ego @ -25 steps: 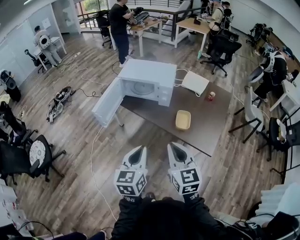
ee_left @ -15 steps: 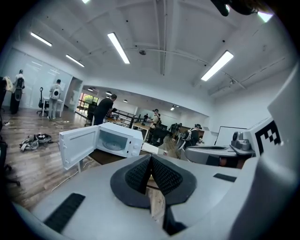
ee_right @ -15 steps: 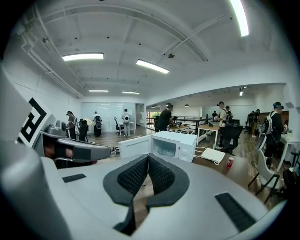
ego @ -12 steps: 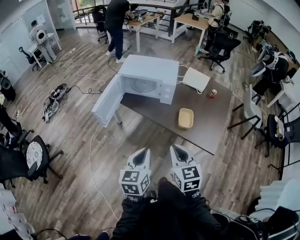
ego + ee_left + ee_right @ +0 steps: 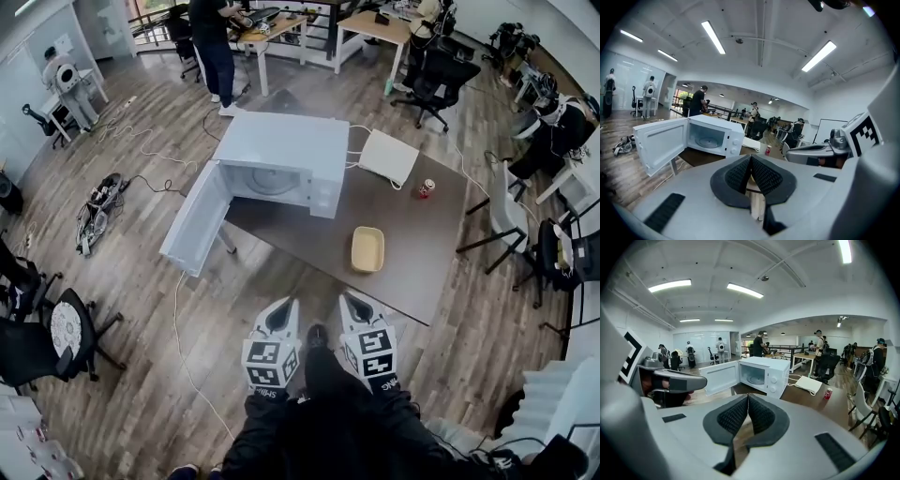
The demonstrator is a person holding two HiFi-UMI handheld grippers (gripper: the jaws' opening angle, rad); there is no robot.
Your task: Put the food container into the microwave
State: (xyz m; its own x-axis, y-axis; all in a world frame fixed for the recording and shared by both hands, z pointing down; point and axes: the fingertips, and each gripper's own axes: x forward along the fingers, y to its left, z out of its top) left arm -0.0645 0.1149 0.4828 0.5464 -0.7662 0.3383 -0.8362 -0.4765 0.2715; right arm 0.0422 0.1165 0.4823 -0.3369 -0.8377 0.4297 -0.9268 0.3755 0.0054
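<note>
A pale yellow food container [image 5: 367, 248] lies open-side up on the dark brown table [image 5: 422, 267], right of the white microwave [image 5: 281, 161]. The microwave's door [image 5: 194, 231] hangs wide open to the left, showing the turntable inside. My left gripper [image 5: 280, 306] and right gripper [image 5: 352, 301] are held side by side over the floor, short of the table's near edge, both shut with nothing in them. The microwave [image 5: 714, 136] shows ahead in the left gripper view beyond the shut left gripper [image 5: 751, 163], and the microwave [image 5: 766, 371] likewise past the shut right gripper [image 5: 748, 401].
A red can [image 5: 425, 189] and a flat white device [image 5: 389, 156] lie on the table's far side. Office chairs [image 5: 47, 328] stand at the left, more chairs [image 5: 511, 220] to the right. Cables [image 5: 183, 319] run across the wooden floor. People work at desks at the back.
The table and microwave have come nearer as I step forward. Both grippers stay shut and side by side in the same pose.
</note>
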